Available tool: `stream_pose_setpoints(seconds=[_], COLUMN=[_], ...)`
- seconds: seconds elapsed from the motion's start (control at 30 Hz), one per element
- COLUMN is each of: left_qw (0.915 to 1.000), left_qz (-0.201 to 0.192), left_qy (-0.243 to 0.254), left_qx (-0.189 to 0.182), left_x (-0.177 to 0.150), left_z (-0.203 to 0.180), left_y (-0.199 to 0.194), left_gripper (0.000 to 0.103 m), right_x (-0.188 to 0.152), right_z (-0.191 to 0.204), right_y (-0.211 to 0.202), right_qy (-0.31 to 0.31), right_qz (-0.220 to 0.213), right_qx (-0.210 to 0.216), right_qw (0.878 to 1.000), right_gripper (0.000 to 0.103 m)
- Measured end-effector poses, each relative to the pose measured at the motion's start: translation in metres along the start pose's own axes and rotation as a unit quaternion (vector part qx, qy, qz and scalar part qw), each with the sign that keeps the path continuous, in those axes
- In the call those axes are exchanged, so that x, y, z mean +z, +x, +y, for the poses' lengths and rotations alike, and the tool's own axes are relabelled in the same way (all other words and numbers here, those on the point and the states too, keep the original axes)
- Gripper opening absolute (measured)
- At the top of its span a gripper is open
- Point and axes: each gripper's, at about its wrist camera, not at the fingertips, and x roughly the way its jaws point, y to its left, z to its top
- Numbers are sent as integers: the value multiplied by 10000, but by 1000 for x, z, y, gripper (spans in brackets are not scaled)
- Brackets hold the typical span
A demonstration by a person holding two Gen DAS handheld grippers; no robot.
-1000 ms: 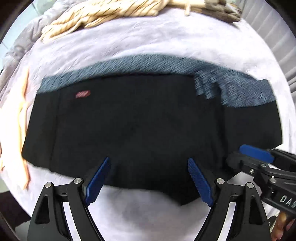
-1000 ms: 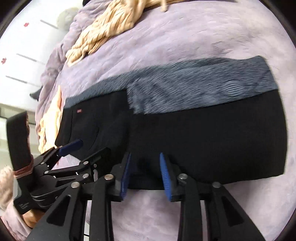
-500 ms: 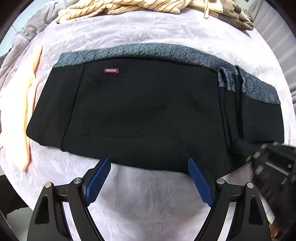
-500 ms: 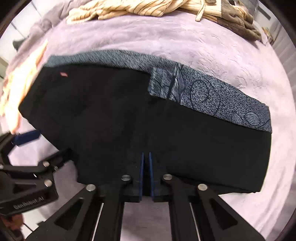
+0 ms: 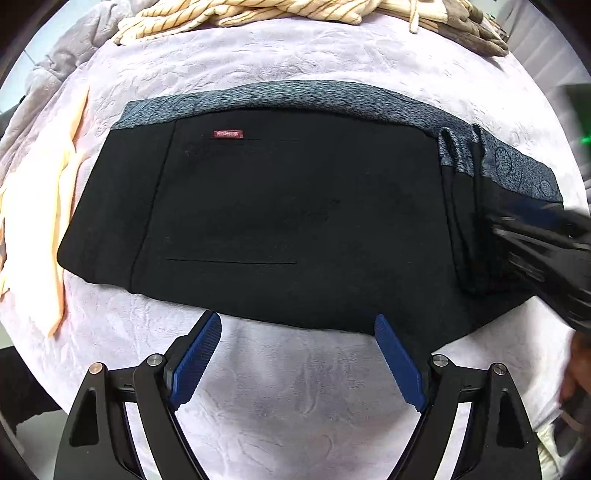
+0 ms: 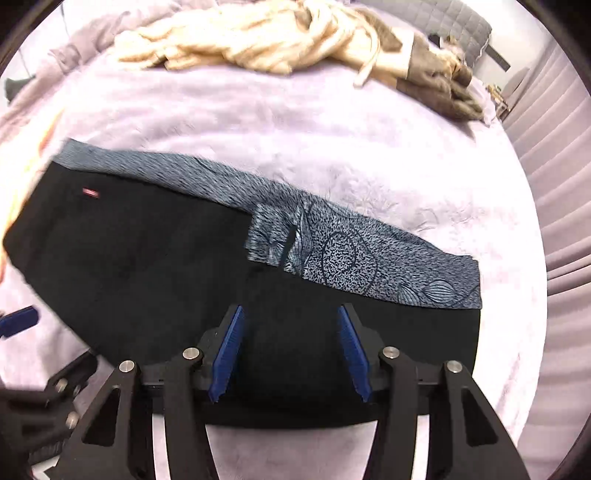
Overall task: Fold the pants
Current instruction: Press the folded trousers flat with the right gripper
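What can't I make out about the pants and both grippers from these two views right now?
- Left wrist view: right gripper motion-blurred; pants edge beneath it hidden.
- Right wrist view: left gripper mostly cut off at frame edge; red label unreadable, blurred.
- Pants' lower layers: hidden under top fold.

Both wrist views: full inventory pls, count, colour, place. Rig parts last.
pants: 1, black with blue-grey patterned waistband, folded flat mid-bed
label: 1, red, on pants below waistband, left part
bedspread: 1, pale lilac, under everything
striped cloth: 1 pile, cream with tan stripes, far edge of bed
brown garment: 1, grey-brown, far right of bed beside the cream pile
peach cloth: 1, light orange, left edge of bed
left gripper: 1, black with blue pads, open, at pants' near edge, nothing between pads
right gripper: 1, black with blue pads, jaws just opening, over pants' right part, pads not pressing cloth
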Motion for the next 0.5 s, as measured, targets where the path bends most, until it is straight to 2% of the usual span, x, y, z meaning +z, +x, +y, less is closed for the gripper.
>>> stream_pose_setpoints(seconds=[0.03, 0.07, 0.13, 0.27, 0.37, 0.5], left_qw=[10000, 10000, 9999, 10000, 10000, 9999], left_qz=[-16, -52, -122, 76, 20, 54], left_qy=[18, 32, 47, -30, -30, 55], left_qx=[-16, -35, -48, 36, 38, 89], left_x=[0, -1, -4, -8, -9, -5], left_z=[0, 0, 4, 12, 15, 5], left_y=[-2, -5, -8, -2, -5, -6], left_gripper=[86, 86, 86, 86, 86, 86], right_x=[1, -1, -6, -10, -16, -24], right_z=[-2, -9, -18, -1, 7, 16], right_y=[14, 24, 15, 8, 9, -4], right_qy=[79, 333, 462, -14, 42, -301], right_qz=[173, 354, 240, 158, 175, 134], right_qx=[143, 499, 642, 635, 599, 883], right_qw=[9997, 9976, 9966, 9979, 9980, 9955], right_gripper=[39, 21, 11, 11, 11, 16])
